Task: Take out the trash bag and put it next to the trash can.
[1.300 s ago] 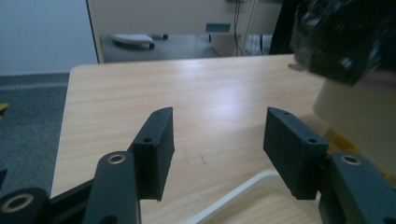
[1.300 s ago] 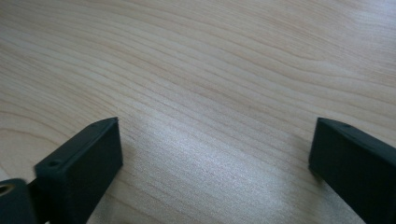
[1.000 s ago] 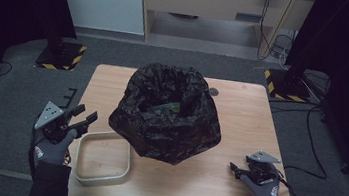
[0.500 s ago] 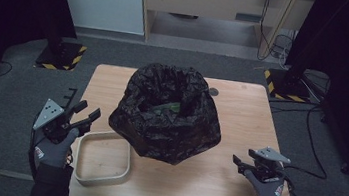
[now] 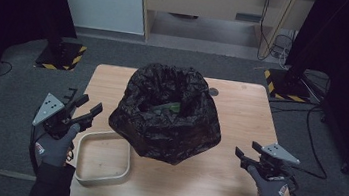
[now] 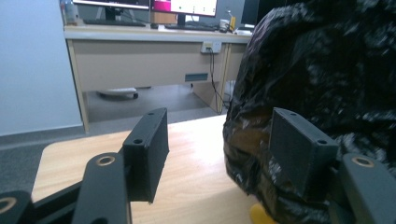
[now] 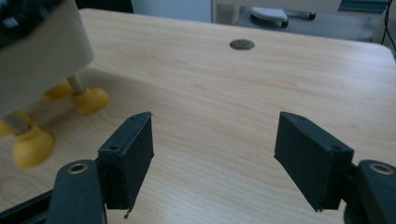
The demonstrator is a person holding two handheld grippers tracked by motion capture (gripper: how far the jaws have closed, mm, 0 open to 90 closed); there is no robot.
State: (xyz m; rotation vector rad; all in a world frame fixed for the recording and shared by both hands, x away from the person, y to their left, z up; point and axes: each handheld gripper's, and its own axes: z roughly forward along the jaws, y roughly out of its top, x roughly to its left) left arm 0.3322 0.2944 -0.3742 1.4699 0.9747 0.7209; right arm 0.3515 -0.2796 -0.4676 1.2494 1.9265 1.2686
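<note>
Wooden table (image 5: 232, 185) carries bag-lined bin (image 5: 168, 112); shallow tray (image 5: 103, 159).

bin (image 7: 42, 51) cut off, bag (image 6: 327, 93) blurred

No word, number or brand can be read anywhere. The small logo on the left glove (image 5: 40, 149) is too blurred to make out.

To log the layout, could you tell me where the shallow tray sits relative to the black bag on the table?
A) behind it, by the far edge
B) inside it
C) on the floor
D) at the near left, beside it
D: in the high view the tray lies on the table at the near left, just beside the black bag.
</note>
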